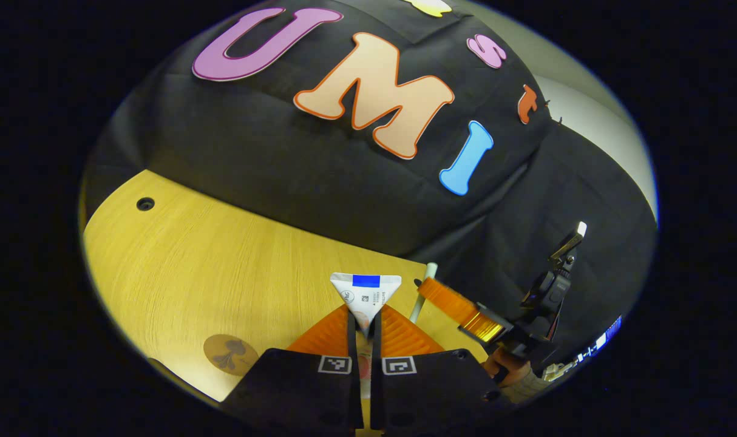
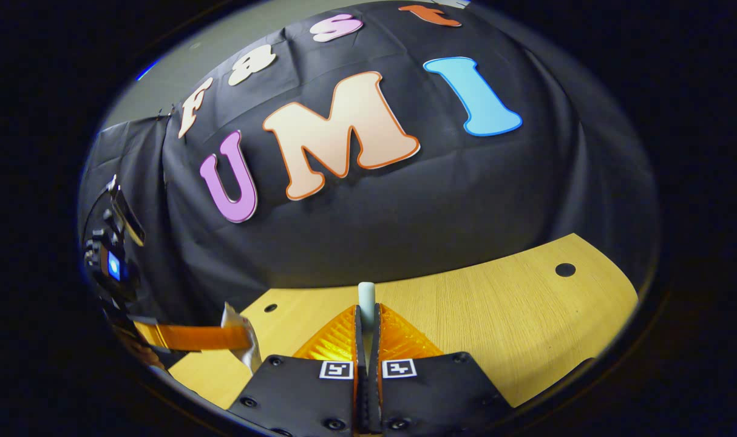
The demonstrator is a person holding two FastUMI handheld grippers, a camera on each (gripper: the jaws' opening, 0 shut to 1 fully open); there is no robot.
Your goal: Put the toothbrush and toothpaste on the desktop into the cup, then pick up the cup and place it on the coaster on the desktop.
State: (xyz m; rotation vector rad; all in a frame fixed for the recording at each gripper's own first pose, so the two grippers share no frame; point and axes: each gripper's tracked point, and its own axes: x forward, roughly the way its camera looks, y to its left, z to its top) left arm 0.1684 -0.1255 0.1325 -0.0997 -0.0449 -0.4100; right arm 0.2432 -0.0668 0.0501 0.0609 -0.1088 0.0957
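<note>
Light wood desktop (image 1: 223,273) with round holes in it, backed by the black cloth wall (image 1: 320,164), with a strip of pale room wall (image 1: 593,121) past the cloth's edge. Left gripper (image 1: 363,328) pinching the toothpaste (image 1: 365,294), flat crimped end up, above the desktop; round coaster (image 1: 230,354) with a dark motif lying low left on the wood. Right gripper (image 2: 366,328) pinching the toothbrush (image 2: 366,297), pale end poking up between the fingers, over the desktop; same gripper seen in the left gripper view at right, held by a hand (image 1: 507,369).
</note>
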